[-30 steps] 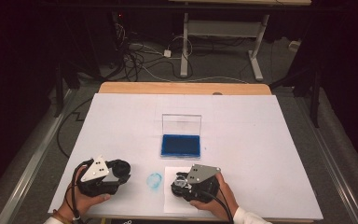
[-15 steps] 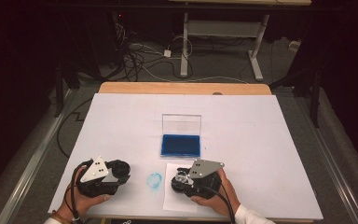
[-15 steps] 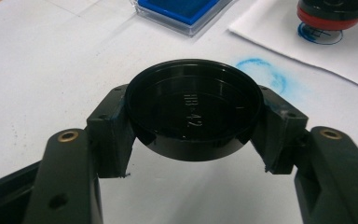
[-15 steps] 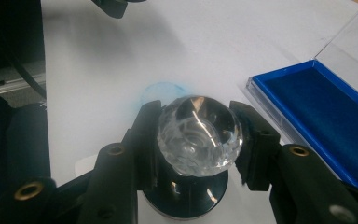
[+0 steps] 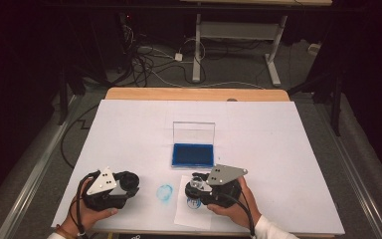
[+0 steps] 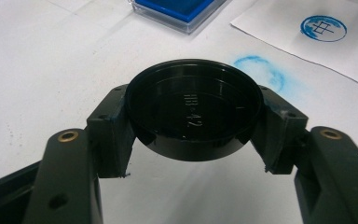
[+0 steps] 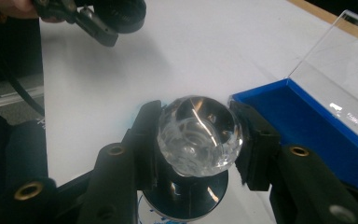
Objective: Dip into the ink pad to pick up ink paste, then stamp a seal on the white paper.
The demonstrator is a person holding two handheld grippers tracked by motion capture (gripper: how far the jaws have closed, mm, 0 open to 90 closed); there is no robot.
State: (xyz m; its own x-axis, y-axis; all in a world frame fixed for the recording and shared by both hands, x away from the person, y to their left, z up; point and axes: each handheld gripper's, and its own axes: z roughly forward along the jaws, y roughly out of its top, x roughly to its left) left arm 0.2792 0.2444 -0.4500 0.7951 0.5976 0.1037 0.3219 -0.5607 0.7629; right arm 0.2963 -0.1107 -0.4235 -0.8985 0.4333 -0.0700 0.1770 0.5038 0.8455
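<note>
White table (image 5: 278,149): my right tongs (image 7: 198,135) pinch the slippery clear-knobbed round stamp (image 7: 199,130) at its knob; left tongs (image 6: 193,116) clamp its light, rigid black round cap (image 6: 193,105) by the rim.

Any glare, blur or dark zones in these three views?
High view: floor beyond the table is dark, the white top evenly lit. Left gripper view: black cap in the left claw is sharp, the blue ink pad behind soft. Right gripper view: bright glare streaks on the clear stamp knob in the right claw; pad lid reflects light.
</note>
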